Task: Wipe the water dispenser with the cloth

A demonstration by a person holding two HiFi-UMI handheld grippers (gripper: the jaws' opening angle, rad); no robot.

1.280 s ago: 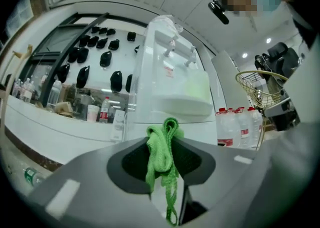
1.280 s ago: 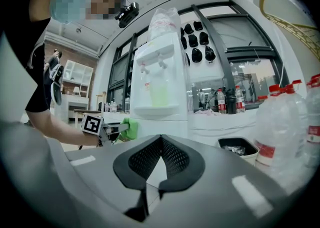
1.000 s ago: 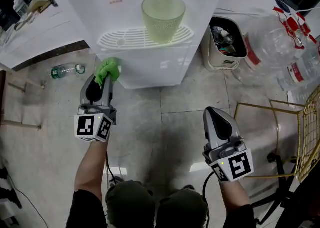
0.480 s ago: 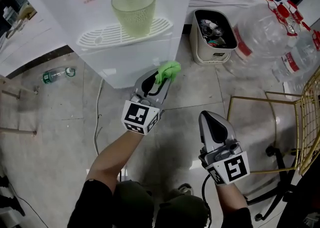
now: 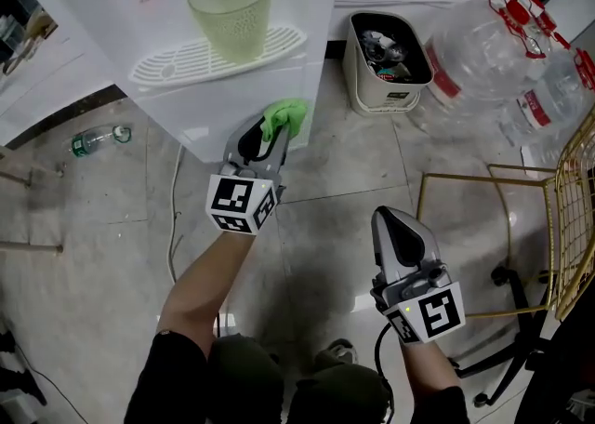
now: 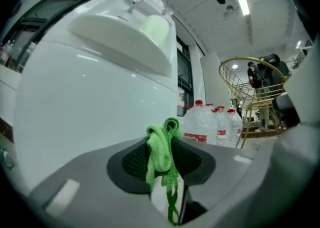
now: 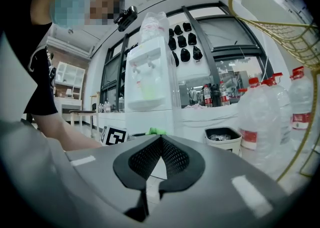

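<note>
At the lower front corner of the tall white plastic water dispenser (image 5: 223,101), you are holding the bright green woven cloth (image 5: 284,118), right up against the panel. Your left tongs (image 5: 272,137) are pinching that cloth: it is bunching into a folded wad above the tips, with a thin looped strand hanging down between them. Above it, a pale green ribbed plastic cup (image 5: 230,6) is standing upright on the white slotted drip tray (image 5: 163,63). Your right tongs (image 5: 398,229) are hovering over the grey tiled floor (image 5: 84,255), well apart from the dispenser, pressed together with nothing between them.
</note>
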